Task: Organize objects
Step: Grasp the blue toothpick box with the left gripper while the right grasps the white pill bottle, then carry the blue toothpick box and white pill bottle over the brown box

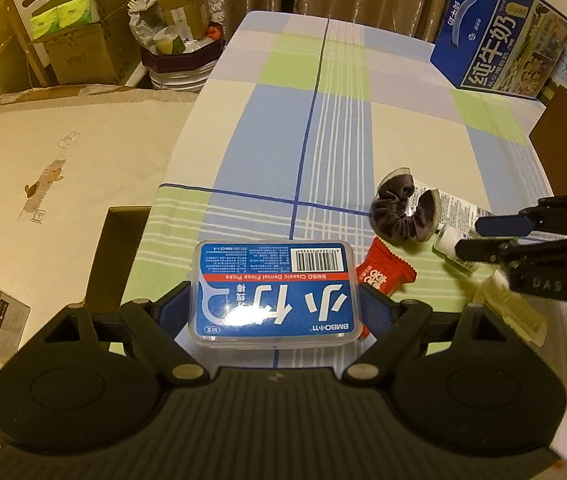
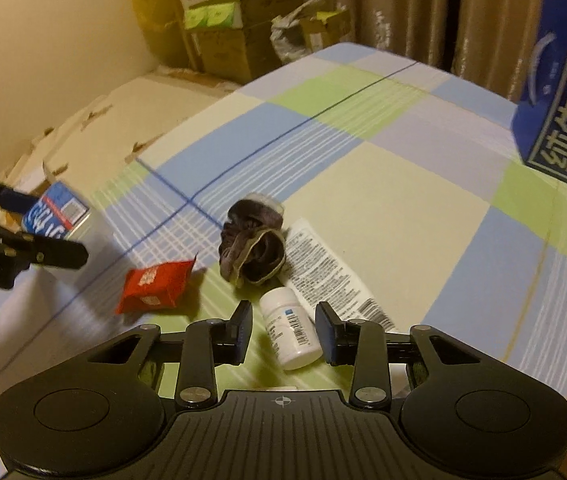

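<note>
My left gripper is clamped on the floss pick box, held above the plaid tablecloth. My right gripper stands apart around the white pill bottle. Beyond lie the red packet, scrunchie and milk carton.

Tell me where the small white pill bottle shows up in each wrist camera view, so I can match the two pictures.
Left wrist view: the white pill bottle lies at right of middle, between the right gripper's fingers.
Right wrist view: it lies at bottom centre, between the open fingers, not touching either.
Shared landmark: the dark scrunchie, just beyond the bottle in both.
</note>
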Demonstrator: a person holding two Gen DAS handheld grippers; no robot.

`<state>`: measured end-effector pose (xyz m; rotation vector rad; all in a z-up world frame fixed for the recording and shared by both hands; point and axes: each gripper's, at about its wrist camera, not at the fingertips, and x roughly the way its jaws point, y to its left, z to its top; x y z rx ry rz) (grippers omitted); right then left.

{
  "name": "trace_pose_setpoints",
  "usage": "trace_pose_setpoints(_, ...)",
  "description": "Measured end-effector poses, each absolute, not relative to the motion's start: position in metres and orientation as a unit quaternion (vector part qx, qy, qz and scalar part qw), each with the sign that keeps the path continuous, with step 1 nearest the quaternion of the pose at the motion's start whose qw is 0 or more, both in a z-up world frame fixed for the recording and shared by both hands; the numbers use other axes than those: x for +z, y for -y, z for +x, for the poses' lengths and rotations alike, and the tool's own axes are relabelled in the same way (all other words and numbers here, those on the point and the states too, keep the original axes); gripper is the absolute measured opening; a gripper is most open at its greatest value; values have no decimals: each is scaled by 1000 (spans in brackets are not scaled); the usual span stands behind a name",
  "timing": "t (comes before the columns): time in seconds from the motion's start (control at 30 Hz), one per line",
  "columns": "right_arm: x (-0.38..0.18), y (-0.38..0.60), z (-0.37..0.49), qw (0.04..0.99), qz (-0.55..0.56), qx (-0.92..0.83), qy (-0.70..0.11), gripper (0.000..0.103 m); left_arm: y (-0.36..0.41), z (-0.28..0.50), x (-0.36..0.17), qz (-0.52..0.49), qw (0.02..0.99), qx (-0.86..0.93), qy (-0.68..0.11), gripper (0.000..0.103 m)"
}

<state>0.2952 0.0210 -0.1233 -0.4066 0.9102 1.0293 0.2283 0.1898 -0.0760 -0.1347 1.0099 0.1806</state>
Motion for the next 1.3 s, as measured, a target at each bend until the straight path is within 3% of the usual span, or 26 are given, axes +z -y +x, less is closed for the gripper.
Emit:
trace_pose_setpoints(0.17,-137,-31,293,742,-217,470,-426,25,-189,234,-81,-66,867,84,-487,84)
trace_pose_setpoints(0.47,-140,-32,293,748,-198,466,-429,24,-186,237,-80,-67,867,81,-488,84)
trace_pose_setpoints(1.3,-58,60,259,799,-47,440,-407,24,-128,220,-33,-50,890,23,-453,84)
